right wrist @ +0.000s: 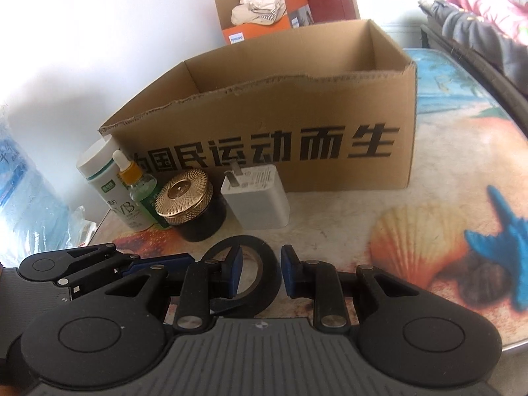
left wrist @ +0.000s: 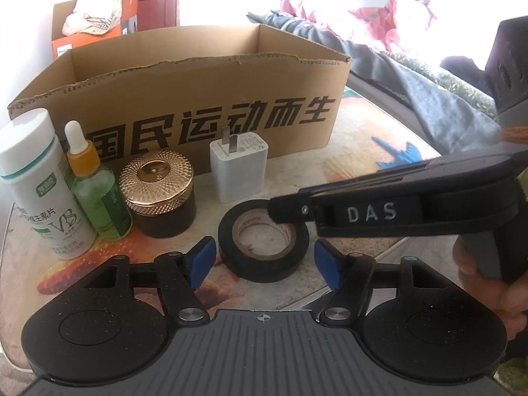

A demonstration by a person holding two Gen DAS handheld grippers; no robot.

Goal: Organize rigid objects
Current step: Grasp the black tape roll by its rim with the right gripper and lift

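Note:
A black tape roll [left wrist: 264,264] lies flat on the seashell-print table [left wrist: 363,151]. My left gripper [left wrist: 264,262] is open, with a blue pad on either side of the roll and a gap at each. My right gripper [right wrist: 262,270] comes in from the right, one pad inside the roll's hole and one outside, shut on the roll's wall [right wrist: 272,264]. Behind the roll stand a white charger [left wrist: 239,170], a gold-lidded jar [left wrist: 158,191], a green dropper bottle [left wrist: 99,191] and a white vitamin bottle [left wrist: 36,181], all in front of an open cardboard box [left wrist: 198,99].
An orange box [right wrist: 237,34] with cloth on it stands behind the cardboard box by the wall. Bedding [left wrist: 429,99] lies past the table's right edge. A blue wrapped pack [right wrist: 26,198] sits off the table's left side. A hand [left wrist: 488,283] holds the right gripper's handle.

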